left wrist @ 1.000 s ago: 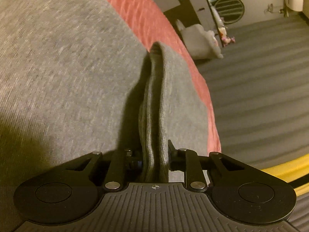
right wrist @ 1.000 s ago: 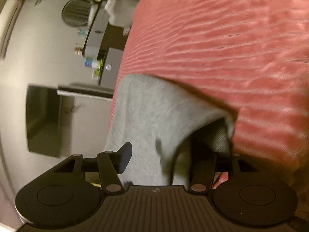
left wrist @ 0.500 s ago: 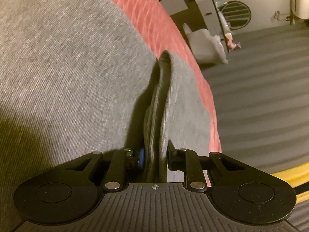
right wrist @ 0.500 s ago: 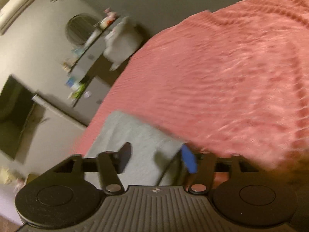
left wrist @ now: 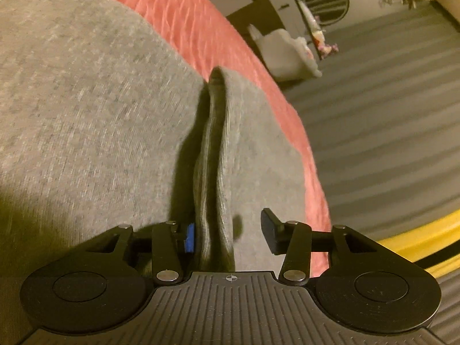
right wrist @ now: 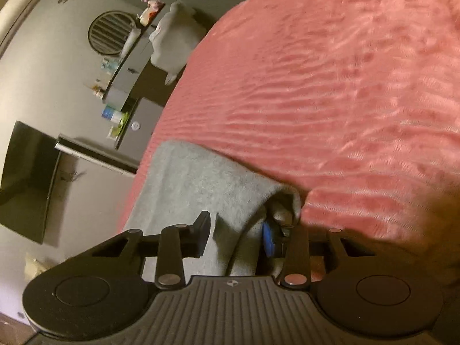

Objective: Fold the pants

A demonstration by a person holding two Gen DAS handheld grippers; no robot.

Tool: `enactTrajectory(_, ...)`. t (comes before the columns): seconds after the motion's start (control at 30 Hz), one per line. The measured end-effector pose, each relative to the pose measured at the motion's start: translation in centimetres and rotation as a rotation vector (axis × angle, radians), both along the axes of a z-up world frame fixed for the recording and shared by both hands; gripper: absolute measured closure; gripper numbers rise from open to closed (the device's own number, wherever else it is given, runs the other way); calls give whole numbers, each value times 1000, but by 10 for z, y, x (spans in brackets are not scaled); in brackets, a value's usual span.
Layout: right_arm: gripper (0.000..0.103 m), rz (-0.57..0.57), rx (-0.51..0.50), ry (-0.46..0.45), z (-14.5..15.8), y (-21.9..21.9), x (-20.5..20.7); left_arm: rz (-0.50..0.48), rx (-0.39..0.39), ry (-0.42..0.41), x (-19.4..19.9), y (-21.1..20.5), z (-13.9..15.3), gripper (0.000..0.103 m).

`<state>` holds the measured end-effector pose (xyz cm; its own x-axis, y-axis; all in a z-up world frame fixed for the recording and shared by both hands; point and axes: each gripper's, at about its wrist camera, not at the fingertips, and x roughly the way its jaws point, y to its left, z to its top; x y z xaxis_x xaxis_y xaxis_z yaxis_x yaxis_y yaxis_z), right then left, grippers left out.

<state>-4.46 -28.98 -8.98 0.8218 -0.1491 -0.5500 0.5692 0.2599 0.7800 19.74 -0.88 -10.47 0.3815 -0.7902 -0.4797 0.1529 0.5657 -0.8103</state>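
The left gripper (left wrist: pixel 228 234) points slightly downward over the grey pants (left wrist: pixel 95 106), which lie on the red bedspread (left wrist: pixel 207 26). Its jaws are opening; a raised ridge of cloth stands between them, against the left pad, clear of the right. The right gripper (right wrist: pixel 237 231) also tilts downward, jaws closing around a folded corner of the pants, not yet pinched.

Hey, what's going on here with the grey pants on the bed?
A person with a gripper in each hand is folding grey pants on a red bedspread. The left gripper is opening, its fingers apart around an upright fold of cloth that one pad no longer touches. The right gripper is closing, with a pants edge between its fingers, not yet pinched.
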Motion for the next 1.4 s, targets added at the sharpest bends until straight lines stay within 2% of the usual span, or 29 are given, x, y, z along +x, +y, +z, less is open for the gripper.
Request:
enactTrajectory(0.07,40,37,-16,-13,2,5,10,-1,-1,-6,2,-2,0,54)
enactTrajectory(0.1,36,49,-29,-17,2,7,13,0,-3,-5,2,-3,0,54)
enactTrajectory(0.17,34,58,-40,-23,3,8,17,6,-1,-13,5,-5,-2,67)
enactTrajectory(0.2,35,56,-37,-30,1,6,19,6,11,-10,7,-7,-4,80)
enactTrajectory(0.23,46,48,-35,-29,-1,6,20,8,24,-3,8,-8,-7,84)
enactTrajectory(0.27,68,44,-36,-13,-2,5,21,13,13,3,9,-7,-9,85)
enactTrajectory(0.3,78,44,-31,17,-5,3,22,22,1,9,9,-7,-9,87)
enactTrajectory(0.33,84,43,-22,21,-7,4,19,27,9,5,9,-7,-6,88)
enactTrajectory(0.4,85,33,8,1,-11,1,16,43,63,-56,3,-12,7,88)
enactTrajectory(0.47,85,41,-3,5,-9,2,13,32,113,-129,-4,-17,23,88)
enactTrajectory(0.6,85,52,-18,22,-7,9,11,26,152,-173,-10,-22,40,89)
enactTrajectory(0.83,85,118,-82,63,4,23,14,49,179,-162,-6,-18,50,89)
enactTrajectory(1.4,85,281,-170,104,20,54,30,119,212,-149,-18,23,55,88)
